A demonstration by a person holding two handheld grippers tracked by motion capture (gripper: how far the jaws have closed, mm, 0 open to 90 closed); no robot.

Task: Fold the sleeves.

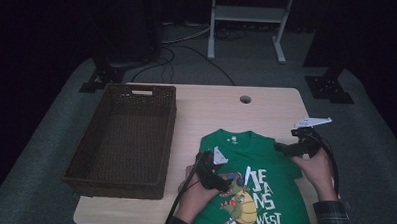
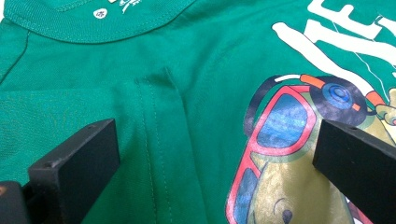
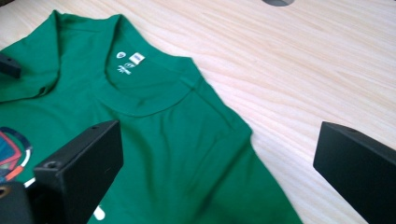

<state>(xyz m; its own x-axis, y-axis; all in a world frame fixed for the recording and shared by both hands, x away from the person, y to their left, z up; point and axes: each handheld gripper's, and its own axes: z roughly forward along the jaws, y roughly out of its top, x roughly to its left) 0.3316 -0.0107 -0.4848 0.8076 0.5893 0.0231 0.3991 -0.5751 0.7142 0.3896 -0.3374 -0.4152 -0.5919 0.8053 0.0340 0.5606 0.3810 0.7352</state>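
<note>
Two hand-held grippers work over a green T-shirt point(image 1: 264, 169) lying flat, print side up, on the near right part of a pale wood-grain table point(image 1: 211, 107). The shirt is a fine knit with a ribbed round collar, stitched seams and a glossy cartoon print beside white block lettering.

The left gripper point(image 2: 210, 154) hovers low over the chest area, jaws spread wide and holding nothing. Between the square black jaws its own view shows a folded sleeve edge with a line of stitching, and the print's red-framed sunglasses with blue lenses; the high view gives these only as a small coloured patch.

The right gripper point(image 3: 215, 158) sits over the shirt's right shoulder at the garment's edge, jaws equally wide and empty, one above cloth, the other above bare wood. Its view shows the white label marks inside the collar and the straight grain of the tabletop.

The high view adds a dark brown woven wicker basket point(image 1: 85, 153), rectangular with cut-out handles, on the table's left side, apart from the shirt, and a round cable hole point(image 1: 245, 99) in the far edge
</note>
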